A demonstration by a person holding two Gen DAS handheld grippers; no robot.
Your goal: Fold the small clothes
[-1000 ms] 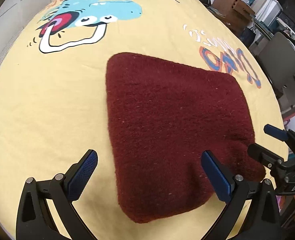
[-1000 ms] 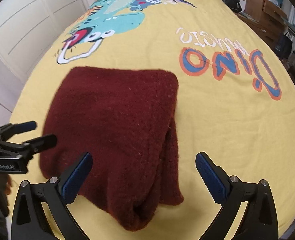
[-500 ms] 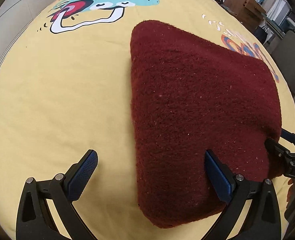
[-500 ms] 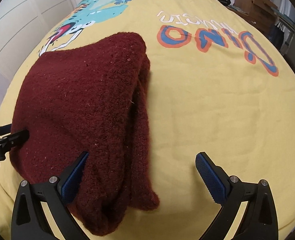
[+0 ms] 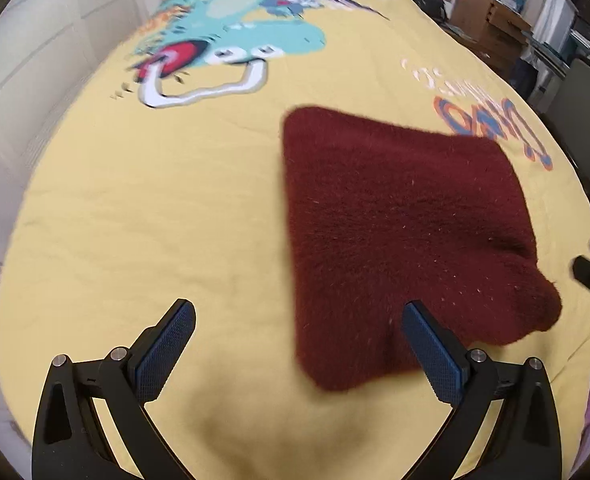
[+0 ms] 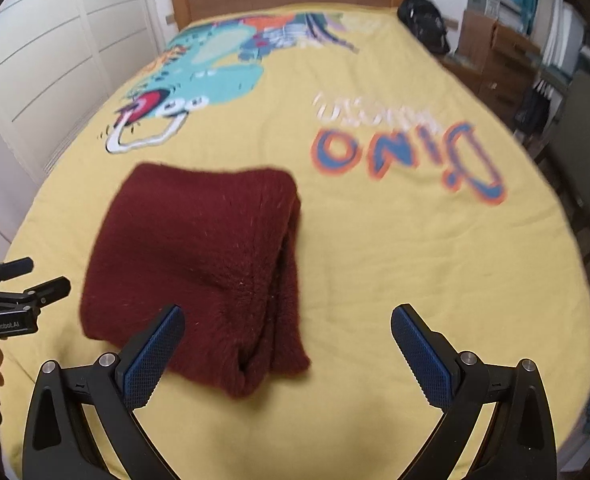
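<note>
My left gripper [image 5: 295, 350] and right gripper [image 6: 285, 354] both hover with jaws spread wide, holding nothing. The folded dark red sweater [image 6: 199, 264] lies on the yellow bedspread [image 6: 395, 248], between them.

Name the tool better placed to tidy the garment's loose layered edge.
Right, probably: the right tool, open, faces the maroon garment's layered edge. The left tool, also open, faces its smooth side.

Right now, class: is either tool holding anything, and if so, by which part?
Nothing is held. The left tool and right tool are both open, and the folded sweater lies free on the bed.
</note>
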